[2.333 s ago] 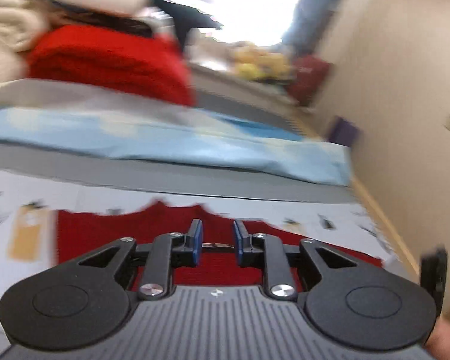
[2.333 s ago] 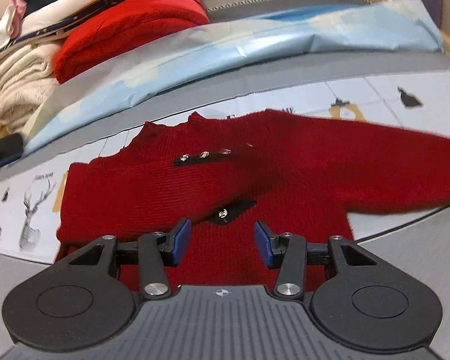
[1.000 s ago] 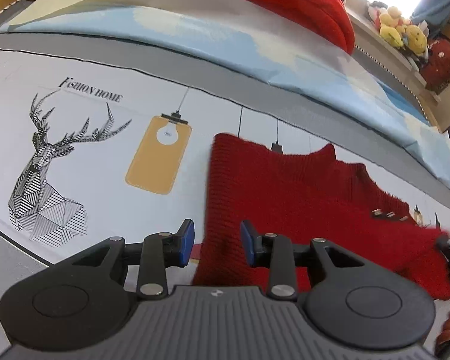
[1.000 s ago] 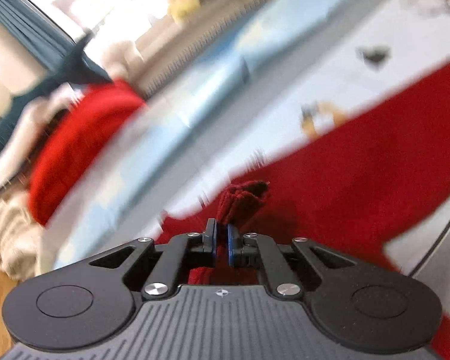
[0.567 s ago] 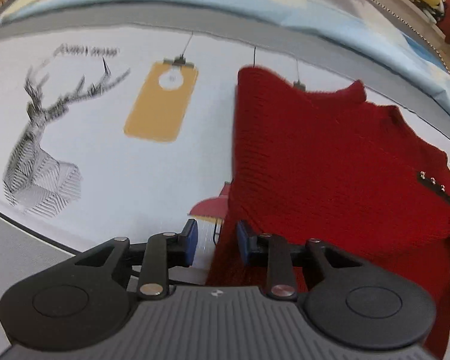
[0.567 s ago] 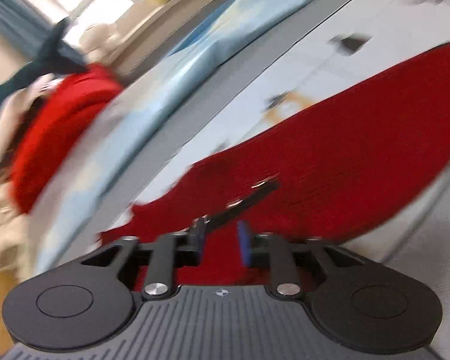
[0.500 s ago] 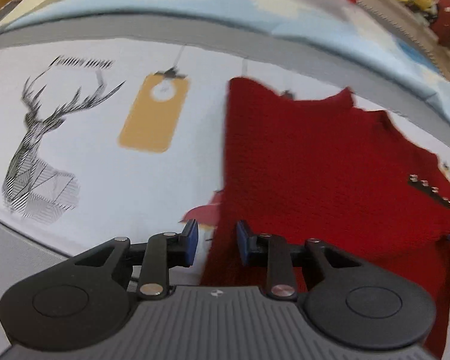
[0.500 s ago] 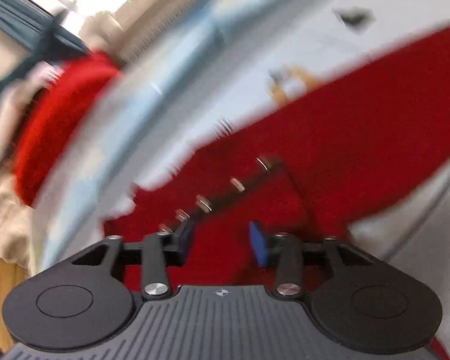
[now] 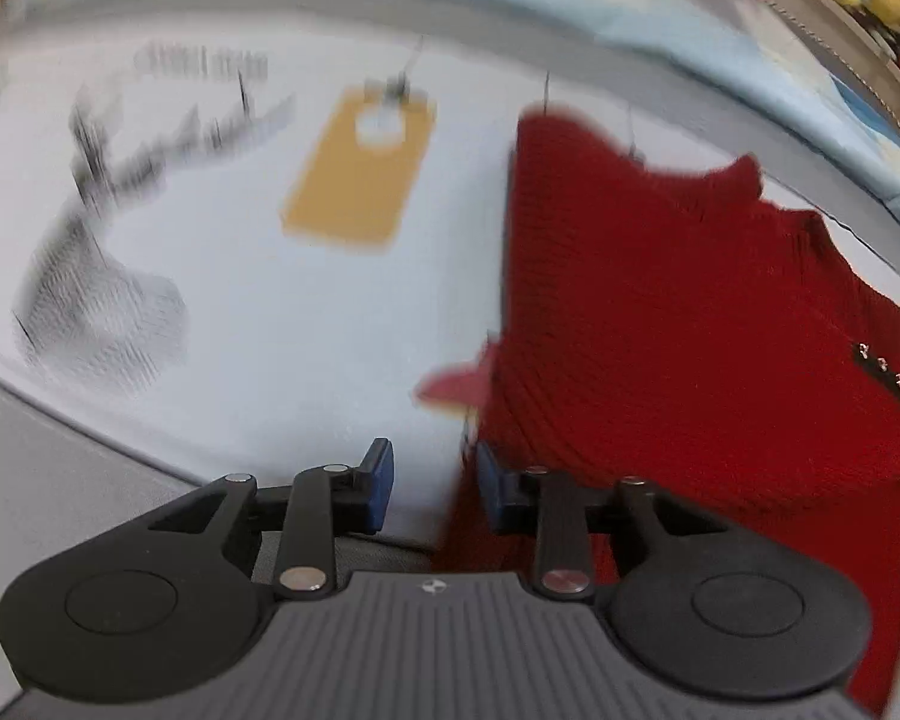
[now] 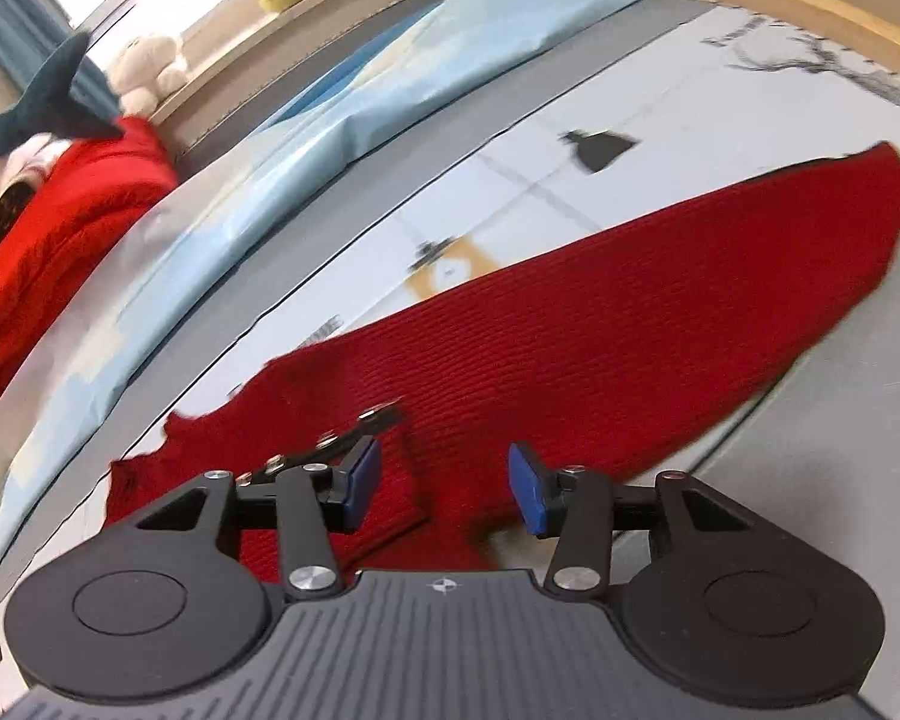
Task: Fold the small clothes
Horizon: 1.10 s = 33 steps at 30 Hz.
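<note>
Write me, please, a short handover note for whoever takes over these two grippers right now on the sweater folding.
Left gripper: open, low over the red sweater's folded left edge, holding nothing.
Right gripper: jaws have just been opening; nothing is held, and the sweater lies beneath them.
Sweater: flat on the printed bed sheet.
Done: one sleeve appears folded in across the body.
Left: the other sleeve still lies stretched out; fold it in, then fold the body.

Both the left gripper (image 9: 432,489) and the right gripper (image 10: 444,483) look alike: a ribbed dark grey body with a small round emblem, two black round-ended linkage arms, silver screws, and black fingers (image 10: 525,489) tipped with blue pads
</note>
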### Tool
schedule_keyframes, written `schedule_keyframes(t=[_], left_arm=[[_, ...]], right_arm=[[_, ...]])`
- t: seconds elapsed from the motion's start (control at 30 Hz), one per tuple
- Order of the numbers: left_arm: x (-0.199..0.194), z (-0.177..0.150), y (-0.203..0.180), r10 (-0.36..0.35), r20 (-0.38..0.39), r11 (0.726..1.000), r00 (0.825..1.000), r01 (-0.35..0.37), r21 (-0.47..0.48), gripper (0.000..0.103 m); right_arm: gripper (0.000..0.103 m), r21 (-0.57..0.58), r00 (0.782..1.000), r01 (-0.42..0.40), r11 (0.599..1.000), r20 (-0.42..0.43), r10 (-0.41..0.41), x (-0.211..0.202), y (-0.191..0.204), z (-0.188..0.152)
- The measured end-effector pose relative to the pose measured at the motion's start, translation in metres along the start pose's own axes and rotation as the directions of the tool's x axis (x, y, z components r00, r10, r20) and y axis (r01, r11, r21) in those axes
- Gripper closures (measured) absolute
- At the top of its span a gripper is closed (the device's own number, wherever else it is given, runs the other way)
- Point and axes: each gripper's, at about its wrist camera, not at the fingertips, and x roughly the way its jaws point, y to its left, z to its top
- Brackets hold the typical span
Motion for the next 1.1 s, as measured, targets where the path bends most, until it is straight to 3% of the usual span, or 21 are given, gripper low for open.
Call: schedule_keyframes(t=[0.07,0.2,0.37,0.47,0.57,0.67,0.87,0.97,1.1], left_arm=[[-0.015,0.002,-0.006,-0.016,0.069,0.999,0.997,0.014,0.035,0.070],[-0.019,0.002,-0.008,-0.095,0.086,0.995,0.992,0.096,-0.012,0.070],[-0.020,0.003,-0.017,-0.035,0.120,0.999,0.992,0.034,0.011,0.070],[-0.020,-0.003,-0.026,-0.058,0.143,0.996,0.988,0.049,0.070,0.070],[0.006,-0.011,-0.024,-0.042,0.065,0.997,0.997,0.038,0.068,0.066],[0.000,-0.006,-0.022,-0.046,0.046,0.999,0.998,0.046,0.009,0.067],[-0.035,-0.001,-0.045,-0.121,0.111,0.990,0.986,0.113,0.079,0.067],[-0.037,-0.002,-0.048,-0.137,0.100,0.988,0.986,0.128,0.090,0.067],[-0.035,-0.003,-0.046,-0.135,0.094,0.988,0.986,0.126,0.091,0.067]], right_arm=[[0.054,0.011,0.999,0.023,1.000,0.022,-0.023,-0.003,-0.017,0.006],[0.054,0.074,0.995,0.080,0.994,0.055,-0.084,-0.012,-0.052,0.012],[0.054,0.174,0.992,0.086,0.981,0.074,-0.100,-0.018,-0.087,0.018],[0.054,0.247,0.989,0.097,0.964,0.085,-0.121,-0.018,-0.105,0.022],[0.054,0.303,0.990,0.088,0.949,0.081,-0.118,-0.016,-0.119,0.024],[0.054,0.345,0.986,0.090,0.934,0.103,-0.133,-0.014,-0.137,0.026],[0.054,0.444,0.974,0.143,0.884,0.096,-0.206,0.004,-0.177,0.034],[0.055,0.516,0.974,0.123,0.847,0.102,-0.204,0.016,-0.199,0.036],[0.060,0.563,0.959,0.078,0.823,0.183,-0.216,0.020,-0.217,0.042]])
